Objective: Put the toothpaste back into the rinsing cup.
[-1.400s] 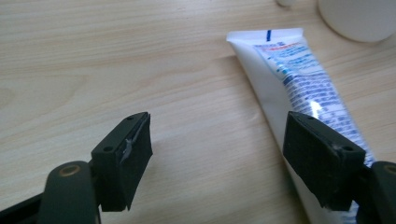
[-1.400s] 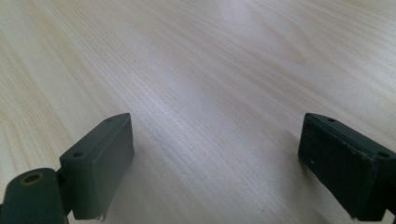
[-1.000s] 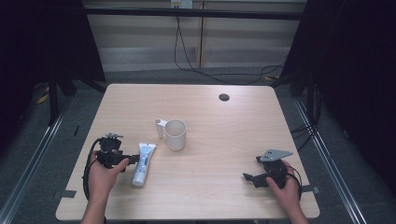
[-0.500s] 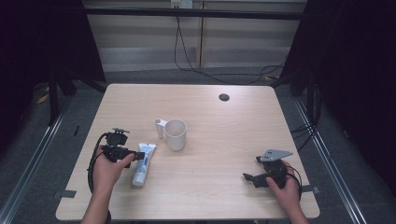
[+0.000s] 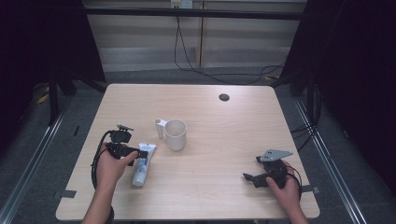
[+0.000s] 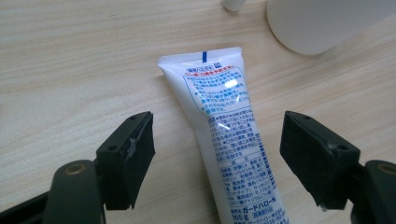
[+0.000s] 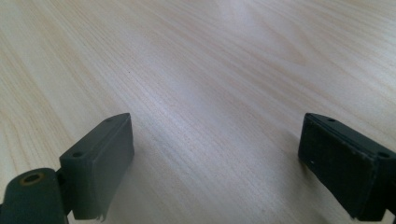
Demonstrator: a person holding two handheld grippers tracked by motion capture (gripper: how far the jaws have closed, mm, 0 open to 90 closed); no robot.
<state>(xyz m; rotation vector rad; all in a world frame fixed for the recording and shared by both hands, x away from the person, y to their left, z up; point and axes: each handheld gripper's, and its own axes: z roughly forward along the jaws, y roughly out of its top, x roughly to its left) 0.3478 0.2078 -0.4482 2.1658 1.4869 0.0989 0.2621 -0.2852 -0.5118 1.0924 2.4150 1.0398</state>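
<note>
A white toothpaste tube (image 5: 140, 167) with blue print lies flat on the wooden table (image 5: 224, 140), left of centre. Its crimped end points toward a white mug (image 5: 176, 134), which stands upright with its handle to the left. My left gripper (image 5: 142, 152) hovers over the tube's crimped half. In the left gripper view the tube (image 6: 224, 121) runs between the two jaws of that gripper (image 6: 219, 123), which stand open with a gap on both sides. My right gripper (image 5: 248, 177) rests near the front right corner. It is open (image 7: 215, 126) over bare wood.
A small dark round hole (image 5: 224, 97) sits near the table's far edge. The mug's base (image 6: 317, 23) is just beyond the tube in the left gripper view. Cables trail on the floor behind the table, and dark curtains stand on both sides.
My left hand has edged right and slightly away from me, bringing its jaws over the tube's crimped end. The right hand, the tube and the mug have stayed put.
</note>
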